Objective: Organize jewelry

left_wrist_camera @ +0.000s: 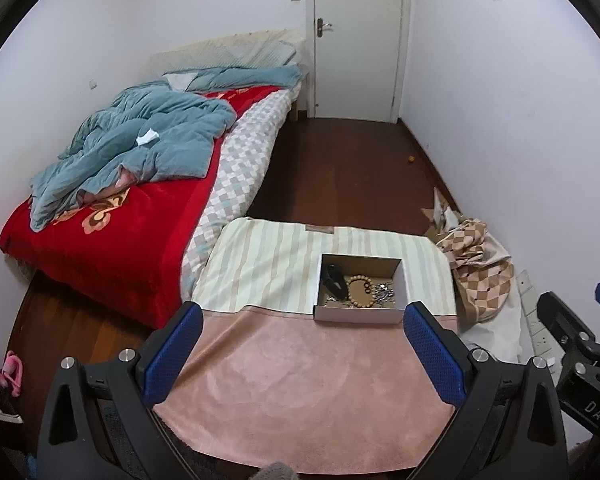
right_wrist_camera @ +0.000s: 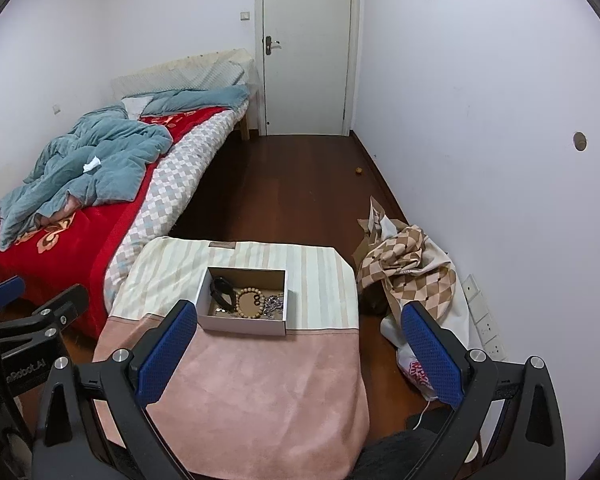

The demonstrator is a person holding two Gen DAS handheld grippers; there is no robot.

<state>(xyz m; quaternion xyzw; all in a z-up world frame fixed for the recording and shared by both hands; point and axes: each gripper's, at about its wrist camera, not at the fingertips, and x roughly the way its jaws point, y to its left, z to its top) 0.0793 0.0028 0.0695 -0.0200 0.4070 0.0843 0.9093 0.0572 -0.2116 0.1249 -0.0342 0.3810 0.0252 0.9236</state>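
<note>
An open cardboard box [left_wrist_camera: 359, 315] [right_wrist_camera: 242, 326] sits on a table covered by a pink and striped cloth [left_wrist_camera: 300, 380] [right_wrist_camera: 260, 392]. Inside lie a wooden bead bracelet [left_wrist_camera: 360, 290] [right_wrist_camera: 249, 302], a black hair clip [left_wrist_camera: 334, 278] [right_wrist_camera: 223, 290], a small dark ring [right_wrist_camera: 257, 300] and a silver chain [left_wrist_camera: 384, 294] [right_wrist_camera: 275, 304]. My left gripper [left_wrist_camera: 304, 320] is open and empty, held above the pink cloth in front of the box. My right gripper [right_wrist_camera: 300, 318] is open and empty, to the right of the box; it also shows at the right edge of the left wrist view [left_wrist_camera: 572, 320].
A bed [left_wrist_camera: 112, 208] [right_wrist_camera: 80, 200] with a red blanket and blue quilt stands left of the table. A checked cloth pile [left_wrist_camera: 476, 264] [right_wrist_camera: 408, 264] lies on the floor at the right by the wall. A white door [left_wrist_camera: 356, 36] [right_wrist_camera: 306, 44] is at the far end. Dark wood floor lies between.
</note>
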